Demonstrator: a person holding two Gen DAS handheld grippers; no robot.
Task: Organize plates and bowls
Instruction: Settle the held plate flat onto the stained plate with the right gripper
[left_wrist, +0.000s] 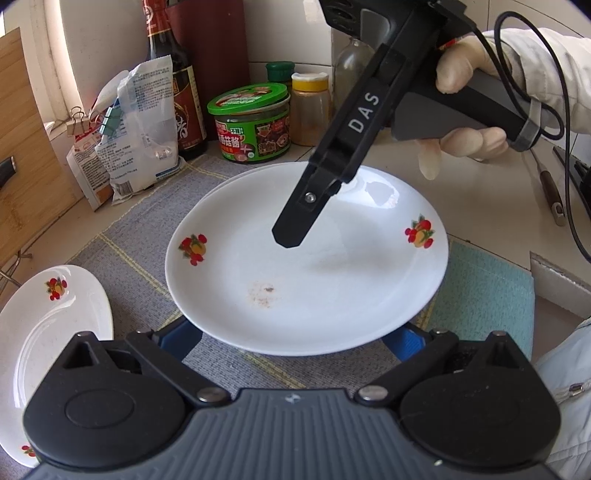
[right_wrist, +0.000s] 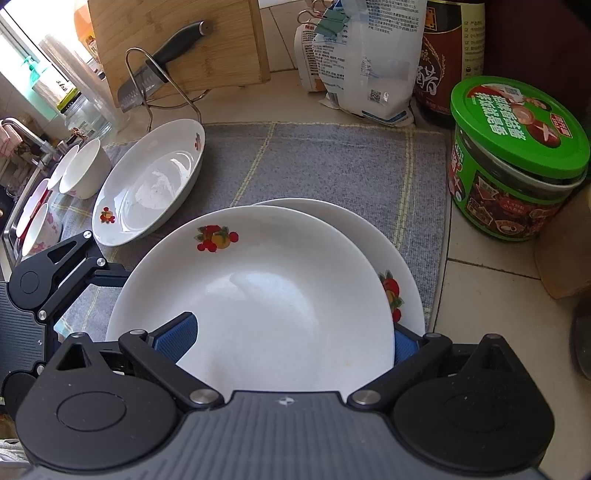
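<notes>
A white plate with fruit prints (left_wrist: 306, 266) (right_wrist: 258, 302) lies on top of a second like plate (right_wrist: 369, 236) on the grey mat (right_wrist: 332, 162). My right gripper (right_wrist: 291, 343) holds the top plate's rim edge-on; one finger lies over the plate in the left wrist view (left_wrist: 295, 225). My left gripper (left_wrist: 295, 339) is open, its blue pads under the near rim on both sides. A third plate (left_wrist: 48, 339) (right_wrist: 147, 184) lies to the left. Several white bowls (right_wrist: 85, 170) stand further left.
A green-lidded jar (left_wrist: 255, 122) (right_wrist: 517, 162), a yellow-lidded jar (left_wrist: 309, 107), a dark sauce bottle (left_wrist: 177, 74) and clipped bags (left_wrist: 140, 129) stand behind the mat. A bamboo board with a knife (right_wrist: 162, 62) leans at the left. A teal cloth (left_wrist: 487, 299) lies right.
</notes>
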